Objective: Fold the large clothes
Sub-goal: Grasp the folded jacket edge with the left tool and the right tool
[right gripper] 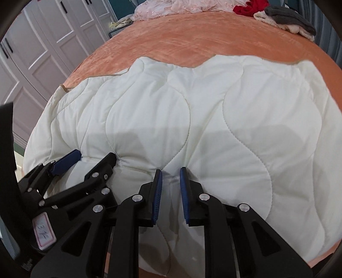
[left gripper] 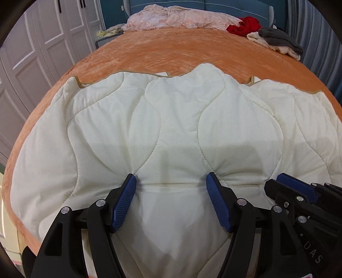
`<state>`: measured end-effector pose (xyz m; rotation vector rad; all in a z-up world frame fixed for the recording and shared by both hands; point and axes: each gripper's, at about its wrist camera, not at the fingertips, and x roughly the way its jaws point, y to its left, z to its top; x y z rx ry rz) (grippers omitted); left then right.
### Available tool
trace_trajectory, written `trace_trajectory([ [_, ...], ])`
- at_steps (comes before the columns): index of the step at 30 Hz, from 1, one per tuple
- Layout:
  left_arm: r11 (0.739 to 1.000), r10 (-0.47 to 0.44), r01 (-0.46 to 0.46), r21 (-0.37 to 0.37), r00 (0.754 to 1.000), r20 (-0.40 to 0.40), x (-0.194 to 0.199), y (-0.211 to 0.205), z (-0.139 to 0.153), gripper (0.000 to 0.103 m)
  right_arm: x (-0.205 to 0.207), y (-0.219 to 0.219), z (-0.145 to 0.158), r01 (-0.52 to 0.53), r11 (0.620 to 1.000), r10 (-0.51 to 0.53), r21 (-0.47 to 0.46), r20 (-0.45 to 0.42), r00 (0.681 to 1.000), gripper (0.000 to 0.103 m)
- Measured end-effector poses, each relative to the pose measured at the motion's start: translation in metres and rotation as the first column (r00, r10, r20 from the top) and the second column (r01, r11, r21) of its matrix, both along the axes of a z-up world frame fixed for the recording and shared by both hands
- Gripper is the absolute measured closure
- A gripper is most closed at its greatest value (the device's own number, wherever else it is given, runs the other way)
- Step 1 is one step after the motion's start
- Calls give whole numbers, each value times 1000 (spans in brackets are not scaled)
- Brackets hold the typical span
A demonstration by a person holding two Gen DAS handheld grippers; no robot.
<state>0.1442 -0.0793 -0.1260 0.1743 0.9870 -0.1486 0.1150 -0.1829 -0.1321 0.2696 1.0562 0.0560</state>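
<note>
one white quilt [left gripper: 171, 128], two grippers: left gripper [left gripper: 171, 181], right gripper [right gripper: 171, 173].

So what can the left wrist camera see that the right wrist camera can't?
Only the left wrist view shows the blue headboard and the left gripper head-on, fingers spread wide around a bunched stretch of the white quilt. Only the right wrist view shows the right gripper head-on, pinching a narrow quilt fold, plus a pink label on the left gripper. Both show the quilt on the orange bed, the red garment and white wardrobe.
</note>
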Motion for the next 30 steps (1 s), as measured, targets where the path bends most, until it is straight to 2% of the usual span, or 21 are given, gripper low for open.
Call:
trace_trajectory([
  [11, 1000, -4, 4, 8, 1000, 22, -1, 0, -5, 37, -5, 0, -5, -4, 1000, 4, -1, 28, 1000, 88],
  [18, 1000, -13, 13, 0, 1000, -1, -2, 0, 2, 36, -6, 0, 0, -9, 1000, 9, 1, 14, 1000, 88],
  [21, 995, 3, -5, -102, 1000, -26, -12, 20, 27, 35, -5, -1, 17, -21, 1000, 21, -1, -12, 1000, 87],
  [23, 978, 41, -47, -201, 999, -32, -22, 46, 46, 33, -8, -1, 34, -27, 999, 27, 24, 2, 1000, 85],
  [25, 943, 137, -148, -298, 989, -57, -32, 92, 61, 28, -12, 6, 50, -51, 998, 50, 33, 28, 998, 85],
  [26, 929, 170, -183, -321, 983, -69, -33, 106, 63, 27, -13, 11, 55, -66, 997, 65, 28, 32, 997, 85],
  [27, 902, 228, -247, -354, 969, -94, -35, 131, 63, 27, -12, 17, 59, -84, 996, 84, 22, 32, 996, 85],
  [30, 834, 346, -393, -387, 919, -188, -34, 185, 46, 27, -8, 29, 55, -110, 993, 110, 34, -1, 994, 85],
])
